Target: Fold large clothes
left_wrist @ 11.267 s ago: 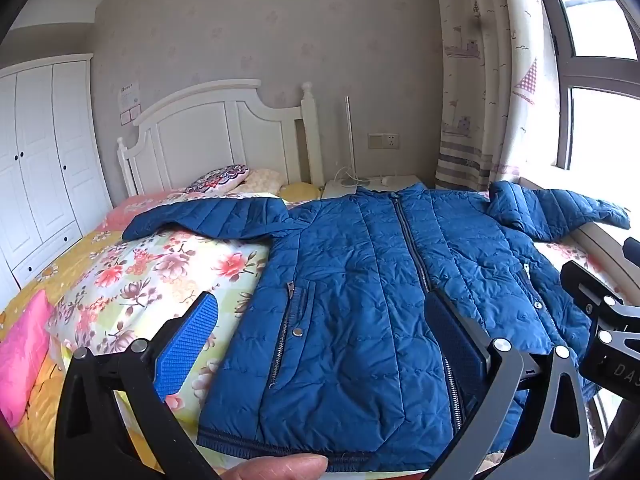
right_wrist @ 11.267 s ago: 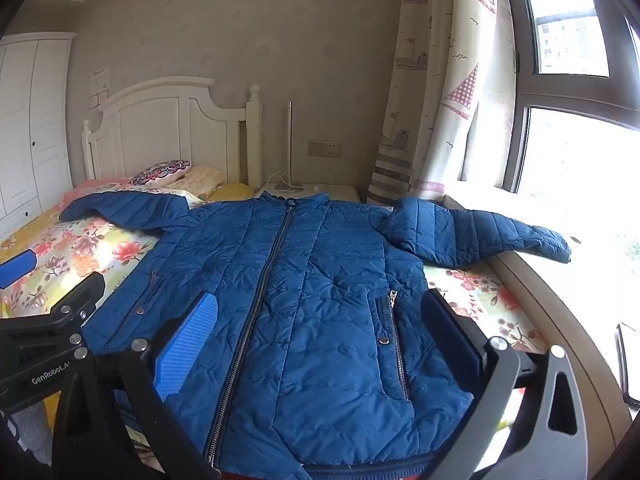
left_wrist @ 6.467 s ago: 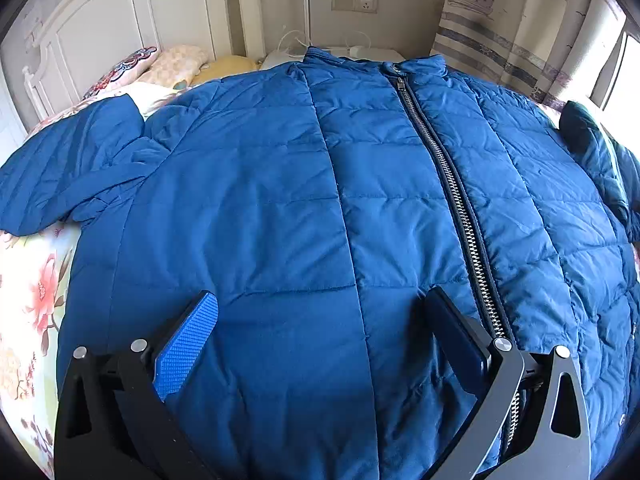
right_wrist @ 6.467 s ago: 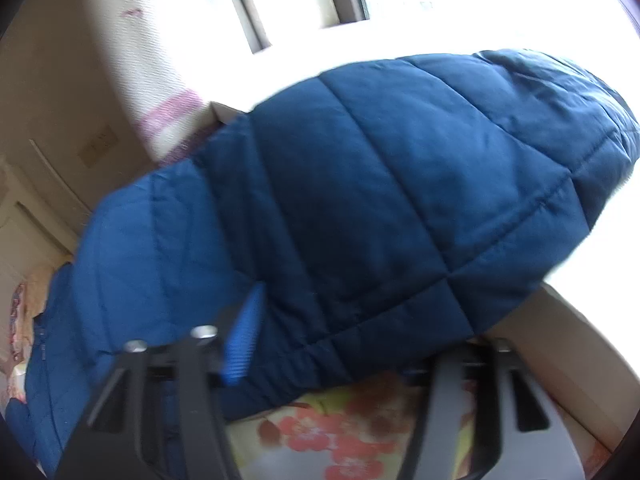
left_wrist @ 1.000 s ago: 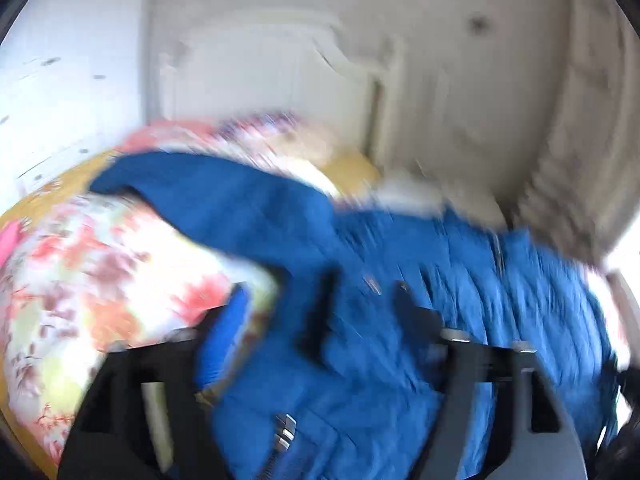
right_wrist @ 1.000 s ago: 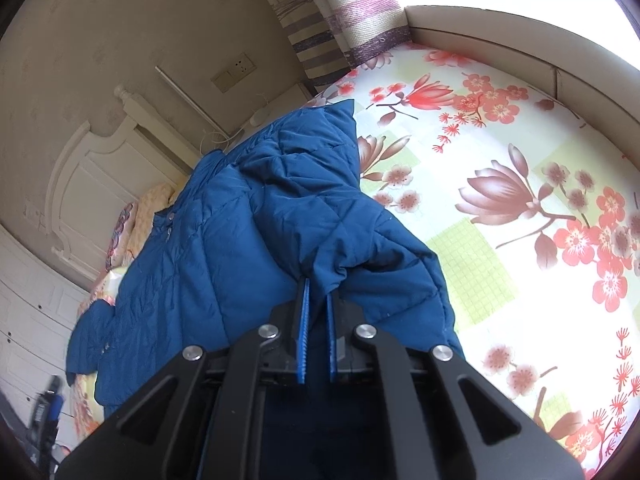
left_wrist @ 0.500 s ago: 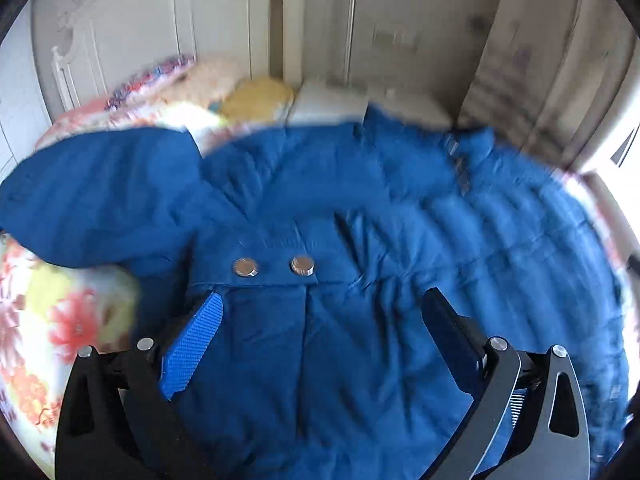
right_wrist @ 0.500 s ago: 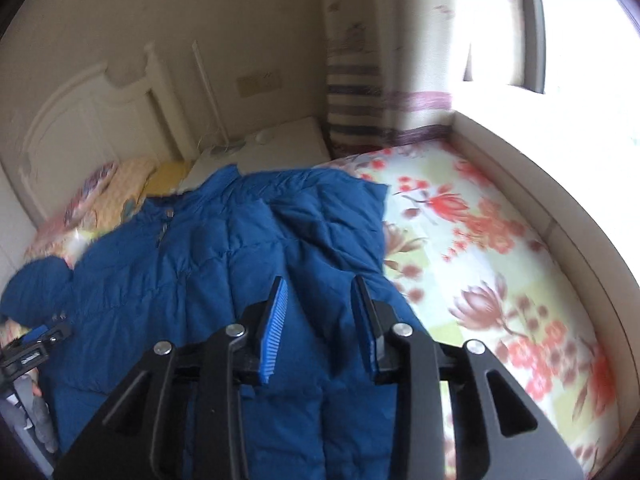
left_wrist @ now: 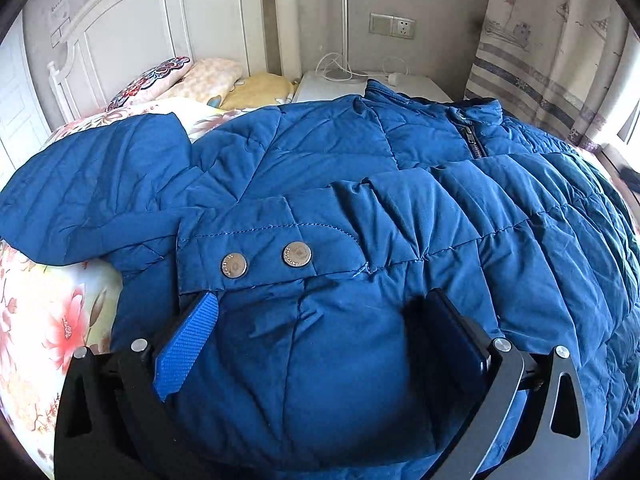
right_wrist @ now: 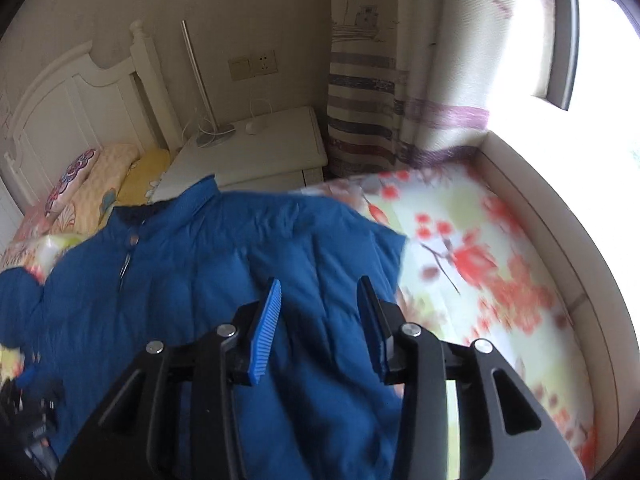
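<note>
A floral bed (right_wrist: 480, 264) is carrying the blue jacket (left_wrist: 360, 184); the left gripper (left_wrist: 320, 332) is straddling its folded cuff, jaws wide apart; the right gripper (right_wrist: 318, 320) is hovering above, jaws parted, empty.

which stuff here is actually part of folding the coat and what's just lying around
Part of the job:
- blue padded jacket, spread on the bed
- left hand-held gripper, open over the jacket
- right hand-held gripper, open, holding nothing

Just lying about:
- pillows by the headboard
- nightstand
- lamp on it
- curtain
- floral bedspread
</note>
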`<state>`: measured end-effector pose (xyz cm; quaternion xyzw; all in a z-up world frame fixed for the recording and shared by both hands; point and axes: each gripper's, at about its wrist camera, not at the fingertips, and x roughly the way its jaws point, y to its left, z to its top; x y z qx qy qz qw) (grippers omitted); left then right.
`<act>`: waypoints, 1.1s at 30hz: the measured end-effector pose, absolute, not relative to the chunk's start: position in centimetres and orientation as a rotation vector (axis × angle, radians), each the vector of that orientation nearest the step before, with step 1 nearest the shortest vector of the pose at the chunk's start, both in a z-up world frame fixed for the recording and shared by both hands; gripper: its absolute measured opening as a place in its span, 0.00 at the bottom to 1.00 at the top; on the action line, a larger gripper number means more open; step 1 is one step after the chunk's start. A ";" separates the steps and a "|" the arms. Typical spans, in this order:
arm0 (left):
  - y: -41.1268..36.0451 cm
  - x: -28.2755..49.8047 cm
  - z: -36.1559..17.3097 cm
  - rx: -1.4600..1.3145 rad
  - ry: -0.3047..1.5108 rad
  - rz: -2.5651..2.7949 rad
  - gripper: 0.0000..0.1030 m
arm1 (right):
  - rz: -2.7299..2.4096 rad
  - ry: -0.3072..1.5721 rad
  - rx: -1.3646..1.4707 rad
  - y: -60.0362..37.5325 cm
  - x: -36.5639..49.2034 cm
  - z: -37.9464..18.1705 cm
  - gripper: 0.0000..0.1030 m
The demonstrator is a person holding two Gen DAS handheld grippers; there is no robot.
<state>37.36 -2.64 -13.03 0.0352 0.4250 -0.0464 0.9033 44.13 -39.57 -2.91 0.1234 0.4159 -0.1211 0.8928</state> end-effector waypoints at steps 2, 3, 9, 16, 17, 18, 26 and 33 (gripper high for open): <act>-2.6 37.4 -13.0 0.068 0.876 -0.098 0.96 | -0.265 0.955 0.251 -40.2 47.2 -5.2 0.42; -2.5 37.4 -13.0 0.064 0.875 -0.100 0.96 | -0.294 1.005 0.249 -40.7 48.2 -6.6 0.44; -2.0 37.3 -12.8 0.028 0.862 -0.119 0.96 | -0.321 0.923 0.290 -39.5 45.2 -5.1 0.45; -1.9 37.3 -12.7 0.013 0.858 -0.125 0.96 | -0.112 0.875 0.117 -31.0 39.5 -3.2 0.60; -1.9 37.3 -12.7 0.006 0.858 -0.129 0.96 | -0.099 0.894 0.095 -30.4 39.3 -3.7 0.62; -1.7 37.3 -12.7 -0.005 0.857 -0.137 0.96 | -0.097 0.930 0.044 -29.5 39.6 -4.9 0.65; 8.4 33.9 -6.6 -0.355 0.731 -0.178 0.96 | -0.134 0.898 0.041 -28.8 38.1 -3.8 0.68; 15.8 28.7 -6.8 -0.293 0.726 -0.066 0.96 | 0.020 0.858 0.008 -23.8 36.3 -2.1 0.68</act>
